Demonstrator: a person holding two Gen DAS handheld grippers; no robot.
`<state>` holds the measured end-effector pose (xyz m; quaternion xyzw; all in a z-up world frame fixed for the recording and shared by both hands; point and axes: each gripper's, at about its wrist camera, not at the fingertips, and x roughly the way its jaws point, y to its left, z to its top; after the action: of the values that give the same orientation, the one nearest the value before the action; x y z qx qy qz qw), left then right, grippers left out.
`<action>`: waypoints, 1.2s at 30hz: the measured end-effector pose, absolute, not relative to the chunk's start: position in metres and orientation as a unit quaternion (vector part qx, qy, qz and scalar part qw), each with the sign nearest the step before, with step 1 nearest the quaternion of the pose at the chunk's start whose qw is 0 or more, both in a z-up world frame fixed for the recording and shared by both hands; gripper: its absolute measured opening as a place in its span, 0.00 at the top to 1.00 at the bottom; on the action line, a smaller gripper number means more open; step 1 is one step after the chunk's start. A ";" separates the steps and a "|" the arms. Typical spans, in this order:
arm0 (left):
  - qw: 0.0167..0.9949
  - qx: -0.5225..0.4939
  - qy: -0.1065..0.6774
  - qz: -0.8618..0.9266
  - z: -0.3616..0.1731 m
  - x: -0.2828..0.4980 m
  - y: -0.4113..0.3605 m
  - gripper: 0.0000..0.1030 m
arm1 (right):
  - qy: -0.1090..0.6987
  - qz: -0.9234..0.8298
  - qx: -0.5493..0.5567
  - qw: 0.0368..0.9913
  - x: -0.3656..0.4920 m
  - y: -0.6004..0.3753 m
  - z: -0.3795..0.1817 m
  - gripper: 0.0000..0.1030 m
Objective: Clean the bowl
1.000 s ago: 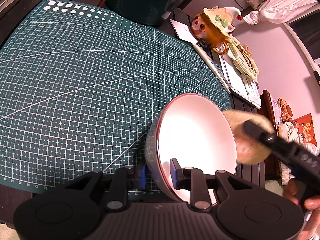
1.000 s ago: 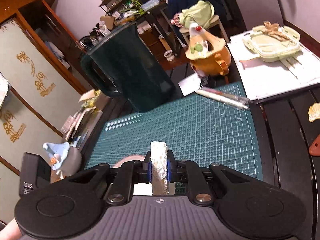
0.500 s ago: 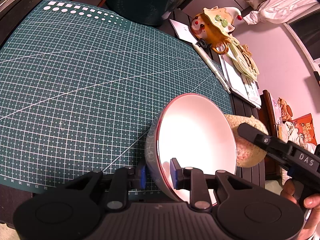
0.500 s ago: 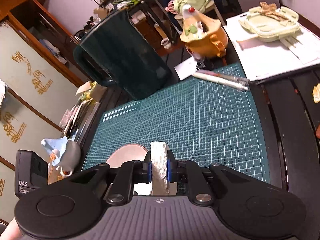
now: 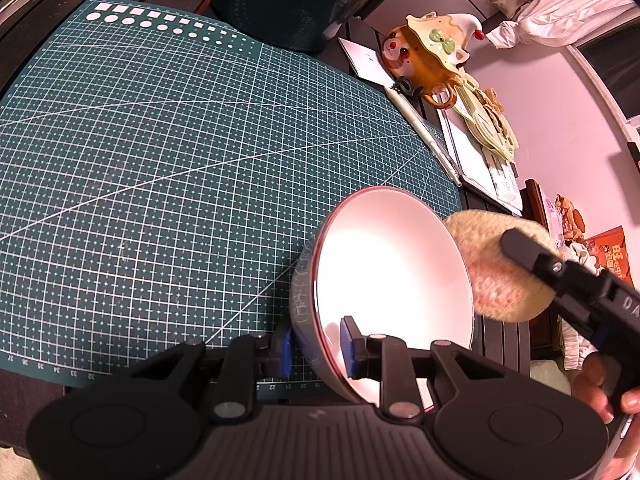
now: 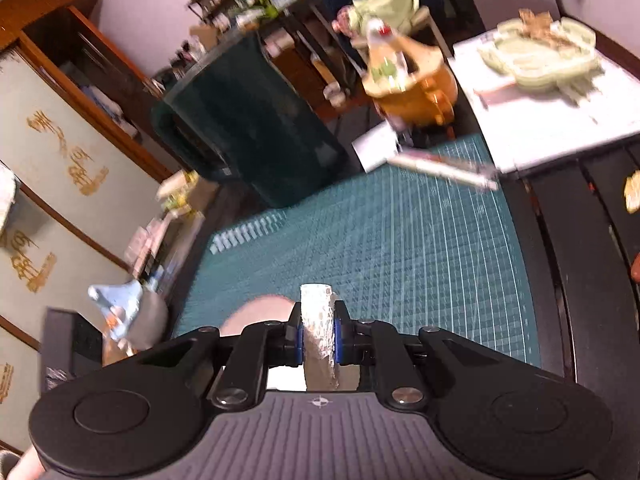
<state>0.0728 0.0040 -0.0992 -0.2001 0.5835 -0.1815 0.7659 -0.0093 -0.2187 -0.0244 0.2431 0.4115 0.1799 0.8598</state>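
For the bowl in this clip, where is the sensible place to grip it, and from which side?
Its rim, from the near side, as the left gripper does: one pad inside, one outside the thin wall of the tilted bowl. That leaves the cavity open toward the sponge.

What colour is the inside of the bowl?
White, with a thin red rim: the tilted ceramic bowl shows best in the left wrist view.
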 end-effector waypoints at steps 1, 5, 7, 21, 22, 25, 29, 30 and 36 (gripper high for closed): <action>0.766 -0.200 0.583 -0.181 -0.099 0.073 0.004 0.78 | 0.413 0.179 0.244 0.859 -0.009 -0.218 -0.026 0.88; 0.765 -0.201 0.584 -0.182 -0.100 0.073 0.005 0.78 | 0.440 0.173 0.237 0.848 -0.010 -0.215 -0.037 0.88; 0.764 -0.202 0.584 -0.183 -0.100 0.073 0.005 0.78 | 0.437 0.174 0.249 0.847 -0.012 -0.218 -0.036 0.88; 0.764 -0.201 0.585 -0.185 -0.100 0.072 0.008 0.78 | 0.414 0.135 0.331 0.837 -0.035 -0.230 -0.030 0.88; 0.764 -0.202 0.584 -0.185 -0.100 0.070 0.008 0.78 | 0.418 0.131 0.333 0.835 -0.036 -0.228 -0.032 0.88; 0.764 -0.202 0.584 -0.185 -0.100 0.070 0.009 0.78 | 0.446 0.124 0.323 0.825 -0.038 -0.223 -0.040 0.88; 0.765 -0.201 0.584 -0.186 -0.102 0.067 0.015 0.78 | 0.428 0.120 0.342 0.828 -0.035 -0.233 -0.036 0.88; 0.765 -0.200 0.584 -0.185 -0.103 0.066 0.017 0.78 | 0.424 0.122 0.342 0.830 -0.035 -0.232 -0.037 0.88; 0.768 -0.192 0.583 -0.185 -0.105 0.065 0.022 0.78 | 0.421 0.136 0.334 0.832 -0.035 -0.228 -0.043 0.88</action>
<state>0.0650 0.0221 -0.1049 -0.1919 0.5828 -0.1853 0.7676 -0.0345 -0.2282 -0.0432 0.3340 0.4206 0.1363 0.8324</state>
